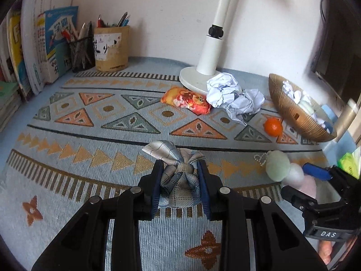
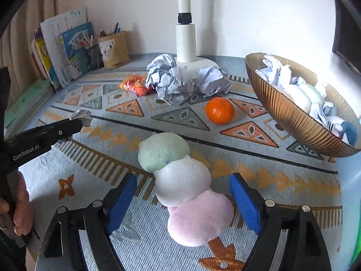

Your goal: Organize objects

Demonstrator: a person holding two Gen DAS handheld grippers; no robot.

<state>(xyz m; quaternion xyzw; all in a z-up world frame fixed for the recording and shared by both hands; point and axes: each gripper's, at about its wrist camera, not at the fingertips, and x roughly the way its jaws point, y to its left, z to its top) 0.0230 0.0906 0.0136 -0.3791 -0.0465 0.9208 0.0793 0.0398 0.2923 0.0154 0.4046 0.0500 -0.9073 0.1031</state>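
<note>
Two close, downward wrist views, perhaps sharing the patterned mat (image 1: pixel 90 135).

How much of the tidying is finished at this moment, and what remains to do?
Done: the bowl already holds crumpled paper and soft toys. In hand: the left gripper is shut on a plaid bow; the right gripper stands open around the plush skewer, not gripping. Left: paper balls, snack packet and orange lie loose on the cloth.

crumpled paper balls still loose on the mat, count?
2: both lie side by side at the white lamp base, one paper ball left, the other paper ball right. More crumpled paper is in the gold bowl.
</note>
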